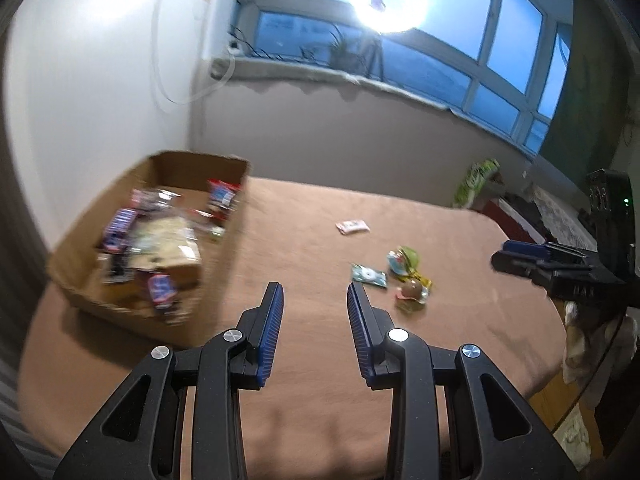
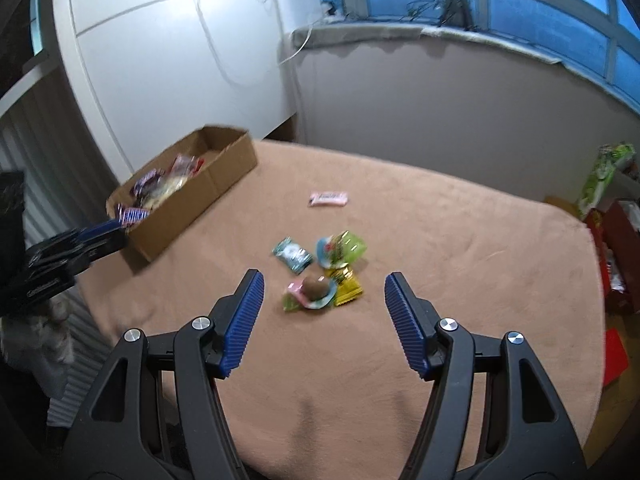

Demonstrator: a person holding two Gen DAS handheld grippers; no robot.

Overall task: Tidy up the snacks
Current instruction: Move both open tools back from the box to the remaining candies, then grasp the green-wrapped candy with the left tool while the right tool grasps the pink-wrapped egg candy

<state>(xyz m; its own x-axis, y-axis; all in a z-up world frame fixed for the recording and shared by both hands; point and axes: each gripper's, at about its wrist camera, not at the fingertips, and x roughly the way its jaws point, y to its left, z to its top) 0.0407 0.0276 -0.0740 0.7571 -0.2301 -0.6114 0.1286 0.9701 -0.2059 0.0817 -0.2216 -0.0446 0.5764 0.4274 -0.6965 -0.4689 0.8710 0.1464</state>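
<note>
Both tongs are apart and empty: the right tongs (image 2: 324, 286) hover above the loose snacks (image 2: 320, 272) clustered mid-worktop (image 2: 480, 280); the left tongs (image 1: 316, 296) hang nearer the cardboard box (image 2: 224, 184) at the far left corner; best to come down on one packet at the cluster's edge, grip its flat sides, then carry it boxward.

One cardboard box (image 2: 192, 216), holding a heap of wrappers too blurred to count. Five loose snack packets on the brown cloth (image 2: 440, 240): one pink (image 2: 328, 199), one teal (image 2: 293, 254), one green (image 2: 342, 247), one yellow (image 2: 347, 285), one pink-rimmed round one (image 2: 314, 290). Two grippers.
</note>
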